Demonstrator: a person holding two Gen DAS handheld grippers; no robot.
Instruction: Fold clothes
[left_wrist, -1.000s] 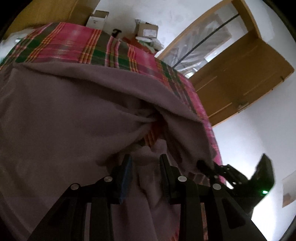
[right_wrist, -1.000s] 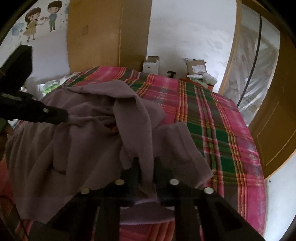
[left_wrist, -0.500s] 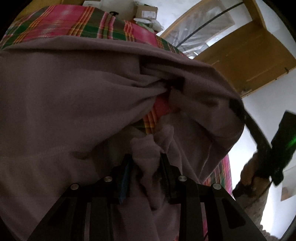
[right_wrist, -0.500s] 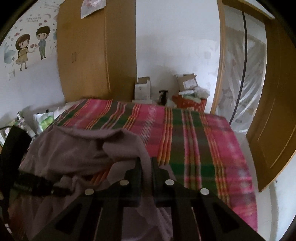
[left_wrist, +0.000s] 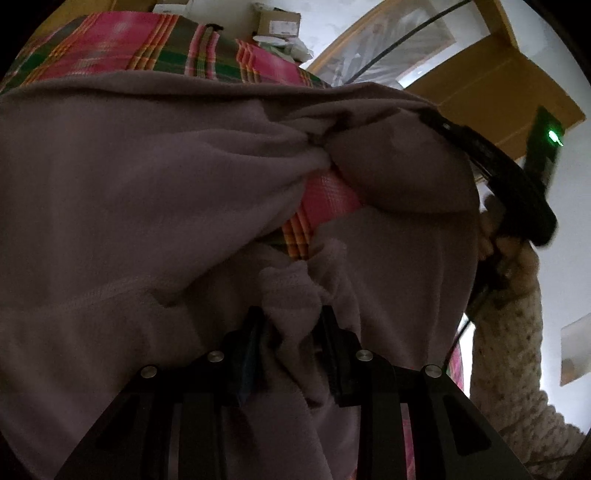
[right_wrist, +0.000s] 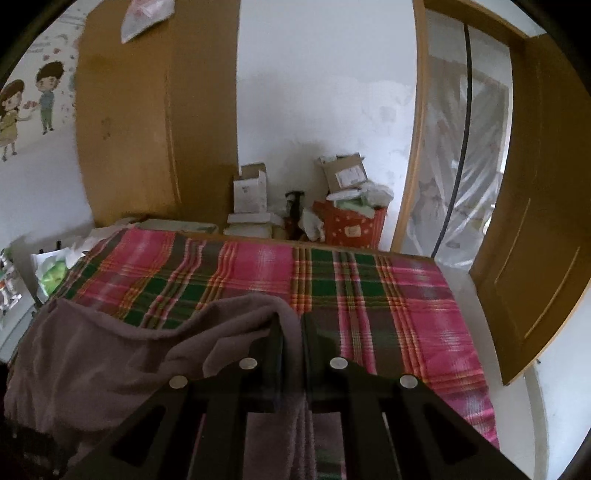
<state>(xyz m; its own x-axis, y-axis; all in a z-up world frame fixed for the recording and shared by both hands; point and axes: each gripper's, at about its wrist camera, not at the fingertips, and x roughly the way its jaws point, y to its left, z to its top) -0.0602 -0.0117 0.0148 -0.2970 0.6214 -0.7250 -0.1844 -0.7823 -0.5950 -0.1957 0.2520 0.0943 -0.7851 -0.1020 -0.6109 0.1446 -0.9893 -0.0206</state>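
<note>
A mauve fleece garment (left_wrist: 147, 192) fills most of the left wrist view, lifted off the plaid bed. My left gripper (left_wrist: 291, 325) is shut on a bunched fold of it. In the right wrist view the same garment (right_wrist: 122, 354) hangs to the left, with my right gripper (right_wrist: 293, 339) shut on its upper edge. The right gripper also shows at the right of the left wrist view as a black tool (left_wrist: 491, 162) held by a hand (left_wrist: 495, 236) in a knitted sleeve, raised above the garment's far corner.
A red and green plaid bed cover (right_wrist: 369, 291) stretches ahead. Cardboard boxes (right_wrist: 343, 173) and a red bag (right_wrist: 351, 229) sit past the bed's far end by a wooden wardrobe (right_wrist: 147, 110). An open wooden door (right_wrist: 535, 221) stands at right.
Both grippers have risen with the garment. The right gripper's view has tilted up from the cloth pile to the far wall, and the cloth now hangs stretched between the two grippers.
</note>
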